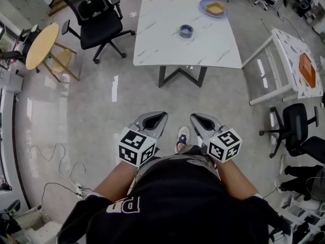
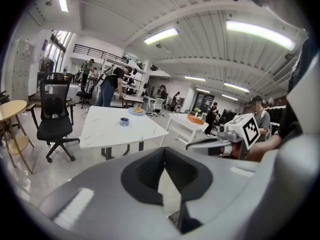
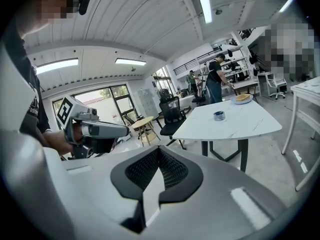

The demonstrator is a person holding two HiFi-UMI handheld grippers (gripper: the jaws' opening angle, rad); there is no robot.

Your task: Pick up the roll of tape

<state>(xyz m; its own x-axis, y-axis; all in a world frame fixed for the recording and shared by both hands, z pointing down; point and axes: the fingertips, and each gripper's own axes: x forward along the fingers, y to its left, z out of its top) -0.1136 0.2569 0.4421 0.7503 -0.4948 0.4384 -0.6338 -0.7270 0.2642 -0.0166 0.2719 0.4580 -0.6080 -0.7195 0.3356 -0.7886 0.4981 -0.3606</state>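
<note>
The roll of tape (image 1: pixel 186 31), small and blue-grey, lies on a white marble table (image 1: pixel 167 44) far ahead of me. It also shows as a tiny roll of tape (image 2: pixel 124 121) in the left gripper view and as a roll of tape (image 3: pixel 219 115) in the right gripper view. My left gripper (image 1: pixel 161 115) and right gripper (image 1: pixel 195 117) are held side by side close to my body, over the floor, well short of the table. Both are shut with nothing in them. The left gripper (image 2: pixel 167 184) and right gripper (image 3: pixel 152 189) point towards the table.
A plate (image 1: pixel 215 8) with a yellow thing sits at the table's far right corner. A black office chair (image 1: pixel 96 19) and a round wooden table (image 1: pixel 41 46) stand left. A white side table (image 1: pixel 294 60) and another chair (image 1: pixel 297 128) stand right. Cables (image 1: pixel 56 161) lie on the floor.
</note>
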